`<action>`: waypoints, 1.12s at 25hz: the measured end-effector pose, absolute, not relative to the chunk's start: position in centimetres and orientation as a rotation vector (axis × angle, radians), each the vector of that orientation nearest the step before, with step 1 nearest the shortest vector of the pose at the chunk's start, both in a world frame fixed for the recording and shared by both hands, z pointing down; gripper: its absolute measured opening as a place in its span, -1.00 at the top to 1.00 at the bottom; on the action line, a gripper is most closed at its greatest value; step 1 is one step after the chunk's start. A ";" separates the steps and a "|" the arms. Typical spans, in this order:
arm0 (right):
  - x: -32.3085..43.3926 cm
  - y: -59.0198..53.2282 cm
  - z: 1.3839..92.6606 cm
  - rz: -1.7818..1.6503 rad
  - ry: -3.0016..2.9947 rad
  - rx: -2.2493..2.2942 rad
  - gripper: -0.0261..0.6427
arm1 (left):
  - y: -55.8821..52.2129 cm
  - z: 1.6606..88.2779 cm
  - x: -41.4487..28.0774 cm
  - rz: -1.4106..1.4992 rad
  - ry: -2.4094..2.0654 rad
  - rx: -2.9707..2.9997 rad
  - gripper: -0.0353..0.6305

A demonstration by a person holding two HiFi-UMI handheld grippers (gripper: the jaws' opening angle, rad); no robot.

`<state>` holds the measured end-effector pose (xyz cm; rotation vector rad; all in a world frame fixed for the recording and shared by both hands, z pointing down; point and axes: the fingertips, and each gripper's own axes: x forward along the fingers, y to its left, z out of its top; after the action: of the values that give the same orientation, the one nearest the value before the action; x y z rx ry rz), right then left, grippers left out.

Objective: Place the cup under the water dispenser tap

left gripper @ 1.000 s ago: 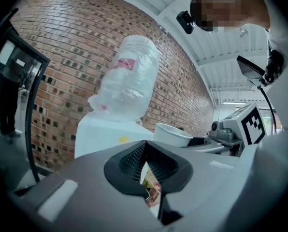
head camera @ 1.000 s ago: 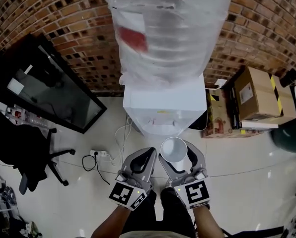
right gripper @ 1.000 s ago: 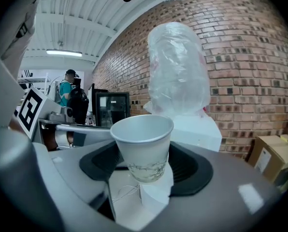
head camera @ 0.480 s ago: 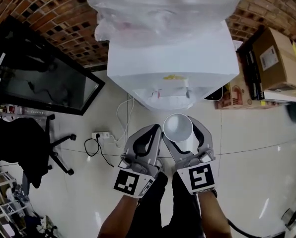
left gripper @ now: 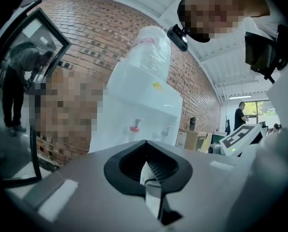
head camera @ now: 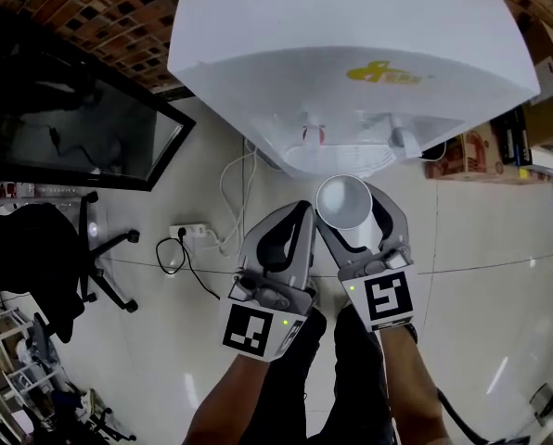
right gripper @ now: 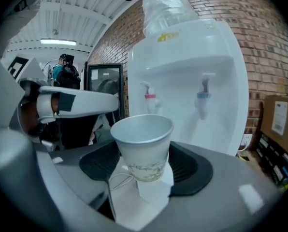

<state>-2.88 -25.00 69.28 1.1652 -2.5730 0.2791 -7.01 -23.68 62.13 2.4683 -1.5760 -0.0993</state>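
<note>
A glossy pale tiled floor [head camera: 499,276] runs up to a red brick wall [head camera: 91,26], and we look steeply down on it from above.

The white paper cup [head camera: 343,202] stands upright with its mouth open to us, held low on its sides by the right tongs [head camera: 351,209]. Their two grey jaws are spread wide and press on the cup from either side. From the right gripper view we see the cup [right gripper: 143,144] sitting between the dark pads, a faint printed band around its lower part.

Just beyond it is the white water dispenser [head camera: 351,26]. Its red tap [right gripper: 149,98] and blue tap [right gripper: 202,98] hang in the recess above and behind the cup's rim. The cup is in front of the recess, under neither tap.

The left tongs [head camera: 300,213] are just beside the cup on its left, jaws closed tip to tip with nothing between them.

On top of the dispenser is a large bottle wrapped in clear plastic [right gripper: 165,6]. Further out, on the left, a black-framed glass panel [head camera: 82,137] leans near the wall. A black office chair [head camera: 45,267] stands below it, and a white power strip [head camera: 191,236] lies on the floor with its cables. Brown cardboard boxes [head camera: 481,151] are stacked to the right of the dispenser.
</note>
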 end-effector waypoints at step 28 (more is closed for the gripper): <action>-8.0 -32.4 78.6 0.282 -2.610 1.157 -0.06 | -24.6 67.7 -9.4 -0.003 -1.561 2.407 0.82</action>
<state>-7.96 -32.37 78.55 1.1570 -2.6097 0.2824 -9.41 -24.56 67.73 2.4072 -1.5609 -0.0029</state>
